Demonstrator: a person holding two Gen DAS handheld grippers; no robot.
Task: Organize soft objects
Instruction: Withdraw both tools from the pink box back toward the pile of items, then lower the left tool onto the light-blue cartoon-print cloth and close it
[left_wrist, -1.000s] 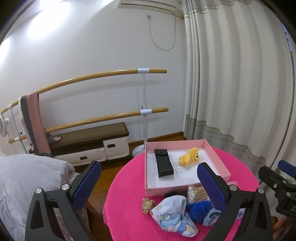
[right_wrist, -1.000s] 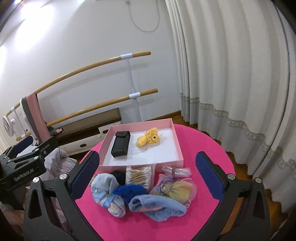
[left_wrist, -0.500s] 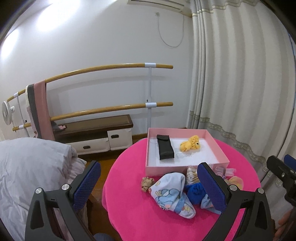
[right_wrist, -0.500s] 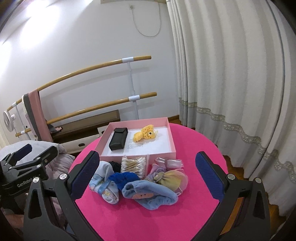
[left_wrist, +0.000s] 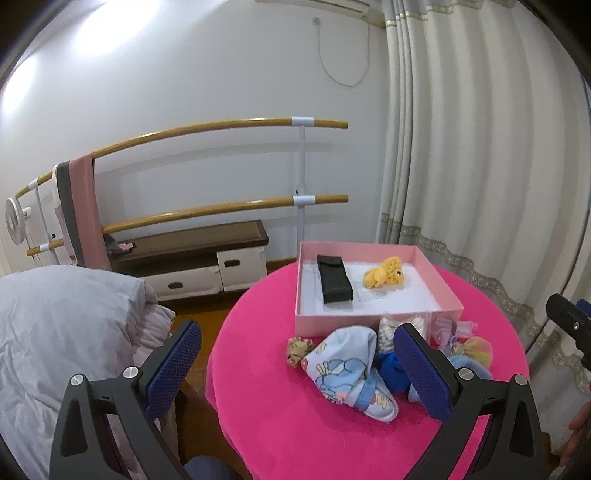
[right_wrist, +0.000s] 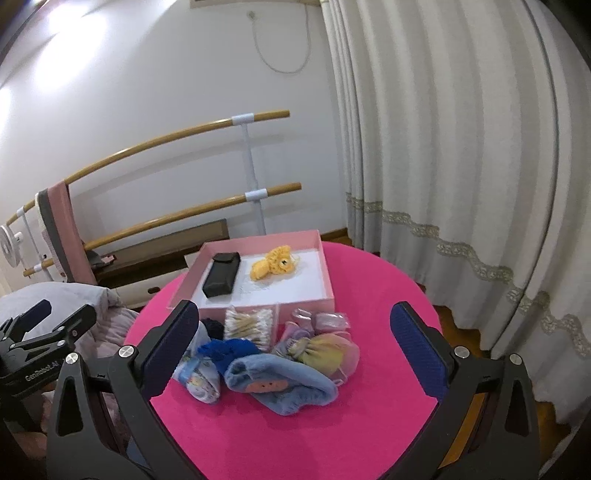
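- The left tongs hang above the near left part of the round pink table, fingers spread wide apart with nothing between them.
- The right tongs hover over the near side of the same table, likewise wide apart and empty.
- A pink box sits at the table's 12 o'clock; inside it a black case lies toward 9 o'clock and a yellow knitted toy toward 12 o'clock, the two apart.
- The soft things lie heaped just in front of the box's near wall: a printed white-and-blue cloth at the pile's 8 o'clock, a dark blue bundle in the middle, a light blue fleece piece at 6 o'clock, and a yellow gauze pouch at 3 o'clock.
- A clear pack of cotton swabs rests against the box wall, behind the blue bundle.
- A small brown scrunchie lies at the pile's 9 o'clock, touching the printed cloth.
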